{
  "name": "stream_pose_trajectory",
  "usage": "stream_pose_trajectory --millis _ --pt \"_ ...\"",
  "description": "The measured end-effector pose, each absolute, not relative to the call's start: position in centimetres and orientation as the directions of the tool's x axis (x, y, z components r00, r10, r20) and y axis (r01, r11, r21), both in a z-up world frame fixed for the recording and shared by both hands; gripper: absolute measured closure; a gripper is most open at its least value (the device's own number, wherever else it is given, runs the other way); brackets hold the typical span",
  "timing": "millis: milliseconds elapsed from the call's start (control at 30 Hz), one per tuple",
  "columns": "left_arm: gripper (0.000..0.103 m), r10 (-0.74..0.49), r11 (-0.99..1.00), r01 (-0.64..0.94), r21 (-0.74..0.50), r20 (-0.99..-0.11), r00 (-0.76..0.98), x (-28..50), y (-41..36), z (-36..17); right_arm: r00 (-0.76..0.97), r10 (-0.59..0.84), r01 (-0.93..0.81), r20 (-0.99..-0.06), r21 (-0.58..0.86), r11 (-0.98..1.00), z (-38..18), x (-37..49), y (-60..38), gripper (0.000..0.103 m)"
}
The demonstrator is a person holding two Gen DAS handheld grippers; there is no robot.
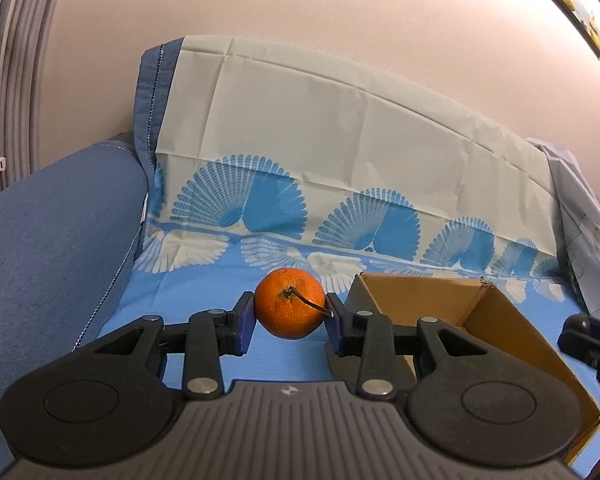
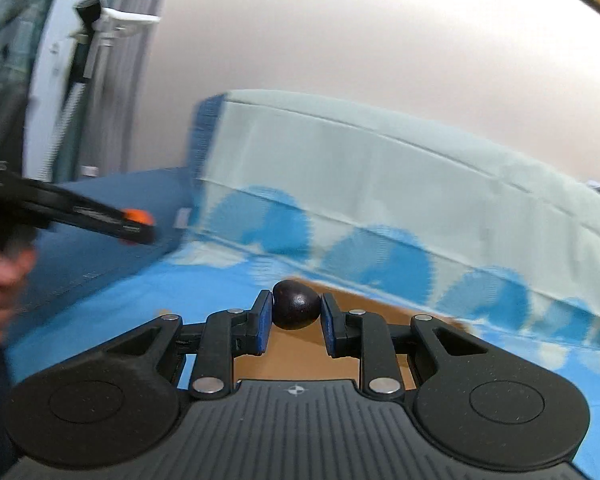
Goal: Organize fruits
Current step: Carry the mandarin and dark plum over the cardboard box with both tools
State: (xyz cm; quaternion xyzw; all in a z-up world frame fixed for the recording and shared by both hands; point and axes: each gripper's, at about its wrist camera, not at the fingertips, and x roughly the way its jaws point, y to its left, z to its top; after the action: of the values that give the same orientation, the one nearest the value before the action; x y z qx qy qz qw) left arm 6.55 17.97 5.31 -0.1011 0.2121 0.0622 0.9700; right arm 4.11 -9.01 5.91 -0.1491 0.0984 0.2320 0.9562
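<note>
Above the blue sheet (image 1: pixel 204 296): left gripper (image 1: pixel 290 316) clamping orange (image 1: pixel 289 307), right gripper (image 2: pixel 296 314) pinching dark fruit (image 2: pixel 296 309); 2 fruits probably bound for cardboard box (image 1: pixel 512 328), neither placed.

Stemmed orange (image 1: pixel 289 303) and dark plum (image 2: pixel 296 306), both clamped aloft

No words or numbers can be read. Only a small round cross mark sits on each gripper's gray ribbed body, near its front edge.
</note>
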Motion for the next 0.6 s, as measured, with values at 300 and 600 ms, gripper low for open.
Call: stream_pose_trajectory --millis 300,600 --pt "0.062 0.071 0.985 -0.131 -0.116 -0.421 0.904 7.2 16.5 4.9 0.909 0.295 -0.350 -0.295 -0.157 0.923 4.5 8.0 -14.4 0.076" --pt "0.062 0.042 0.993 -0.087 -0.085 -0.429 0.902 8.3 14.3 3.7 0.924 0.192 -0.252 -0.330 -0.149 0.956 3.8 12.4 -20.2 0.076"
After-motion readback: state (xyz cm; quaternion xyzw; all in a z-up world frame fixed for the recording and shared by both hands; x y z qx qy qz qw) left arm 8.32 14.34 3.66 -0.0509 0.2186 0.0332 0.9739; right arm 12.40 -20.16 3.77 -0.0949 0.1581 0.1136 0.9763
